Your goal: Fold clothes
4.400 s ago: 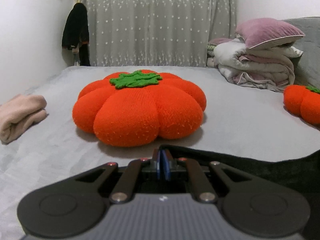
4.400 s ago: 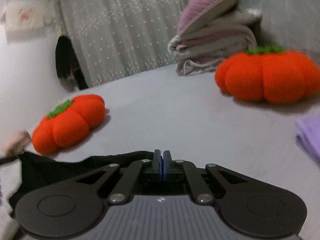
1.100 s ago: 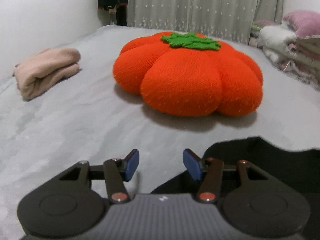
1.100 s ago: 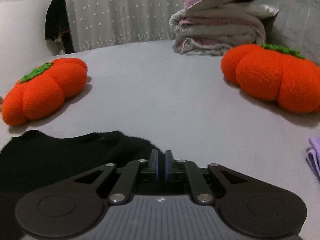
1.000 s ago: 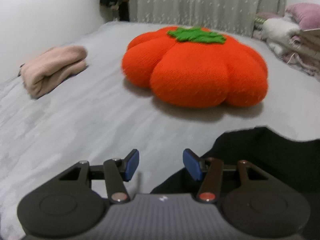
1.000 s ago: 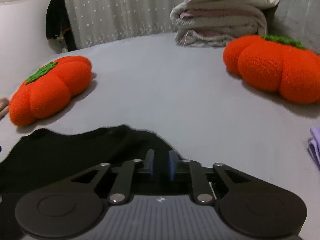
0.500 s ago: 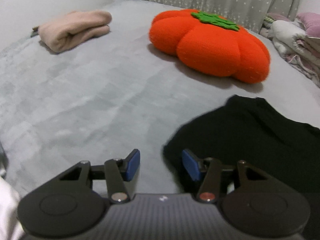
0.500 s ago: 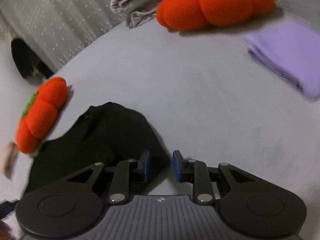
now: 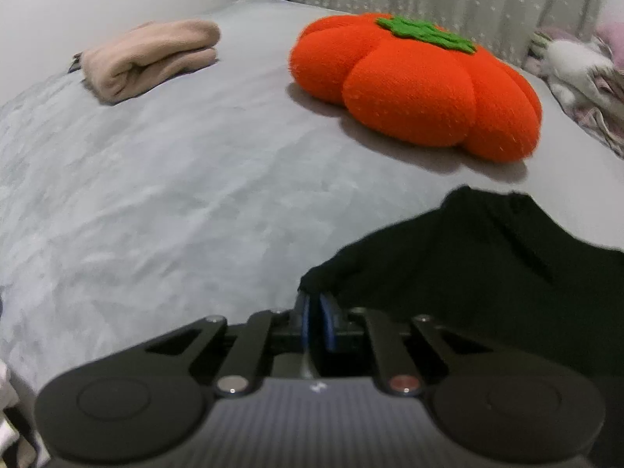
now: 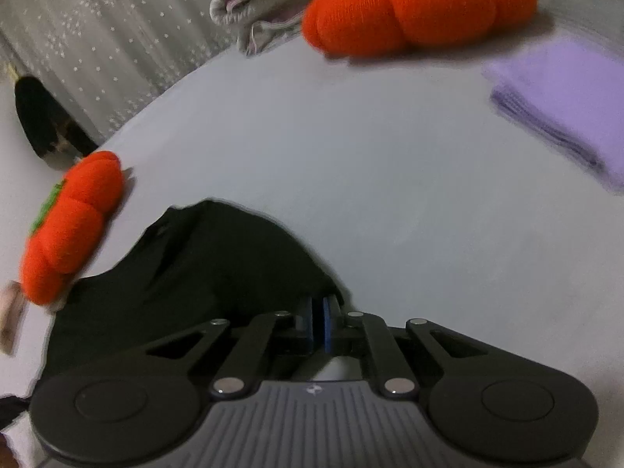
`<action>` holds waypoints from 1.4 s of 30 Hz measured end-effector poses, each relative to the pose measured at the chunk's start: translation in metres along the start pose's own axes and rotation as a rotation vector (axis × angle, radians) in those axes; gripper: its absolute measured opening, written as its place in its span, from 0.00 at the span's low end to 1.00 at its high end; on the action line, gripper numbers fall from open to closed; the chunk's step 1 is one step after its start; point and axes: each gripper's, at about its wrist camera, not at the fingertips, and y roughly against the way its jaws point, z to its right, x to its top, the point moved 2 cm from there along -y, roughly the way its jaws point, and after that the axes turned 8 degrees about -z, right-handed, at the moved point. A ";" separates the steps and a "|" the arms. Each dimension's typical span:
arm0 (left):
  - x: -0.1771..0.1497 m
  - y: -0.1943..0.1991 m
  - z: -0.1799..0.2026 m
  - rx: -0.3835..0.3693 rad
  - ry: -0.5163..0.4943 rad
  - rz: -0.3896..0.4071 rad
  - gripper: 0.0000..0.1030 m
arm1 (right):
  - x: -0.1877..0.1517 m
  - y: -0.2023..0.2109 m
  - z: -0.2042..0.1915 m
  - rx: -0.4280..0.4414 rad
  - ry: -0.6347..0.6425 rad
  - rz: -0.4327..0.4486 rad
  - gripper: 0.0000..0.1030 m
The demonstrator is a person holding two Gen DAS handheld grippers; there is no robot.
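Observation:
A black garment point(image 9: 487, 265) lies on the grey bed point(image 9: 156, 195). My left gripper point(image 9: 316, 304) is shut on the garment's near left corner, which bunches up at the blue pads. In the right wrist view the same black garment point(image 10: 202, 269) spreads to the left, and my right gripper point(image 10: 319, 308) is shut on its near right edge. The cloth under both grippers is hidden by the gripper bodies.
An orange pumpkin cushion point(image 9: 417, 85) sits beyond the garment, with a folded beige garment point(image 9: 148, 54) to its left. In the right wrist view a second pumpkin cushion point(image 10: 421, 4) and a folded lilac cloth point(image 10: 565, 105) lie at the right. Piled bedding point(image 9: 577, 74) is at the back.
Both grippers let go of the garment, pulled back and rose while open, and have now shut again on the garment's near corners.

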 end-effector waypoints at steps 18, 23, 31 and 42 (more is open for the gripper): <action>0.033 -0.009 -0.019 0.089 0.062 0.140 0.07 | 0.038 0.003 0.032 -0.130 0.029 0.134 0.04; 0.032 -0.023 -0.019 0.111 0.042 0.115 0.09 | 0.039 -0.008 0.035 -0.170 0.063 0.127 0.04; 0.032 -0.028 -0.031 0.096 0.057 0.097 0.41 | 0.035 -0.004 0.028 -0.156 0.081 0.113 0.04; 0.022 -0.006 -0.028 0.042 0.076 0.051 0.46 | 0.022 0.020 0.020 -0.112 0.055 0.106 0.04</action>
